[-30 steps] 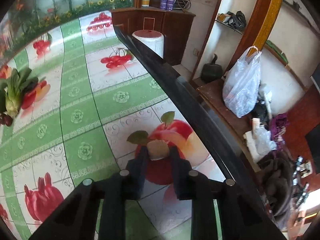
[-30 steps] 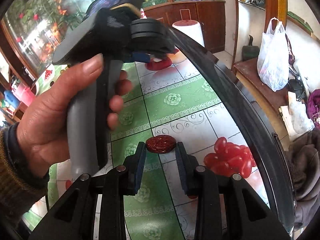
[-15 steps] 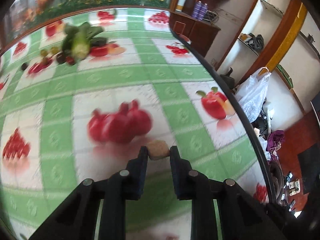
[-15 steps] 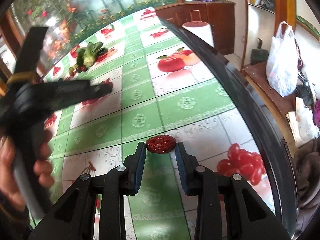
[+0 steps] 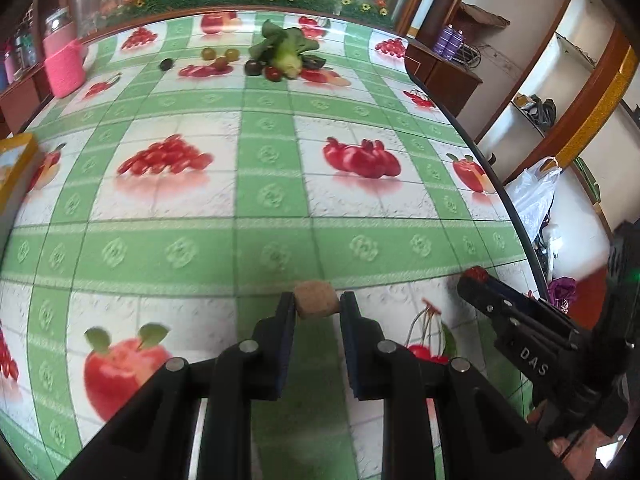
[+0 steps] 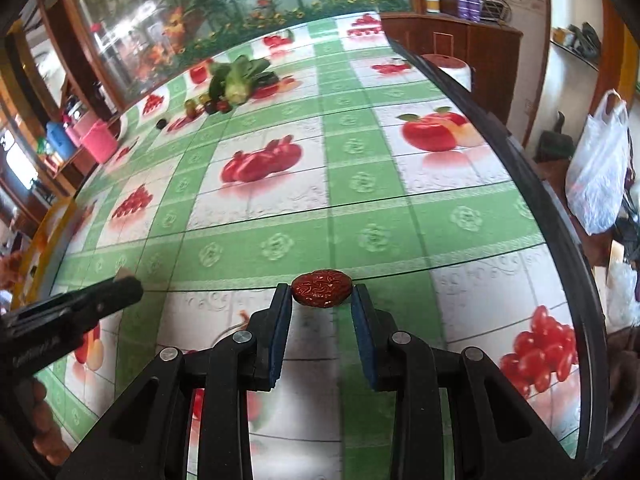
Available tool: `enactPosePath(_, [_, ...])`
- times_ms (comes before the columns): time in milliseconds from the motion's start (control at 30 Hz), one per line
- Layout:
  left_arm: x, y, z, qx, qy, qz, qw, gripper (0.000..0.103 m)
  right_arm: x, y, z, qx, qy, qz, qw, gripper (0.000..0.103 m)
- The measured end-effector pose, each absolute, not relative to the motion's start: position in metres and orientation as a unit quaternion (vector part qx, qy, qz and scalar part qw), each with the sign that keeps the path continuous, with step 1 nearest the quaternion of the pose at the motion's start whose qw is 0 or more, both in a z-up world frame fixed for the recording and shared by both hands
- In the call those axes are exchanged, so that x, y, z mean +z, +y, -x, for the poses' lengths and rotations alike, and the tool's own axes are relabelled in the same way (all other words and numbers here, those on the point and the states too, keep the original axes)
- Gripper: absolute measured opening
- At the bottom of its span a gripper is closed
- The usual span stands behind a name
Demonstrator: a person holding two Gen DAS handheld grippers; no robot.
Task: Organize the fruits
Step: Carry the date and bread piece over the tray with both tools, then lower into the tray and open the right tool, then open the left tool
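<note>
My left gripper (image 5: 317, 307) is shut on a small tan-brown fruit (image 5: 315, 304) and holds it above the fruit-print tablecloth (image 5: 248, 200). My right gripper (image 6: 321, 295) is shut on a wrinkled dark red date (image 6: 321, 289). The right gripper also shows at the right of the left wrist view (image 5: 476, 280), and the left gripper at the left of the right wrist view (image 6: 124, 284). Far across the table lie several small fruits (image 5: 218, 56) beside a leafy green vegetable (image 5: 286, 54); they also show in the right wrist view (image 6: 208, 106).
A pink-wrapped jar (image 5: 64, 60) stands at the far left. A yellow-edged box (image 5: 12, 168) sits at the left table edge. The table's dark rim (image 5: 500, 184) curves along the right. Beyond it hang a white plastic bag (image 6: 600, 172) and wooden cabinets (image 6: 472, 44).
The left gripper has swung left, away from the right table edge, and now faces the far fruits. The right gripper has turned slightly. Both keep their fruits.
</note>
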State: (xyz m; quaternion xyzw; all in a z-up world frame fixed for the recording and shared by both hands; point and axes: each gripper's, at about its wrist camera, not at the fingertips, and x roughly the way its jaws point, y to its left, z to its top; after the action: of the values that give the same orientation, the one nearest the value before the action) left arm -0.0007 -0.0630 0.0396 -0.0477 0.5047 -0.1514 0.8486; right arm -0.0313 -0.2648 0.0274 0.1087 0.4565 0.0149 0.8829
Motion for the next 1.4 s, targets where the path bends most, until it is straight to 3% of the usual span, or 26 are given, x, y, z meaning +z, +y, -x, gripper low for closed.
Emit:
enactPosePath(367, [0.053, 0.019, 0.028, -0.094, 0.486, 0.11, 0.862, 0.025, 0.04, -0.18, 0.009, 0.11, 0.465, -0.035, 0.878, 0.03])
enactPosePath(867, [0.055, 0.189, 0.071, 0.068, 0.466, 0.211, 0.857, 0.025, 0.068, 0.013, -0.031, 0.327, 0.459, 0.049, 0.825, 0.03])
enactPosePath(1100, [0.06, 0.188, 0.069, 0.046, 0.464, 0.19, 0.864, 0.025, 0.075, 0.089, -0.036, 0.386, 0.451, 0.089, 0.8, 0.03])
enactPosePath(1400, [0.076, 0.2, 0.08, 0.029, 0.449, 0.199, 0.87, 0.025, 0.084, 0.104, -0.047, 0.391, 0.442, 0.102, 0.801, 0.03])
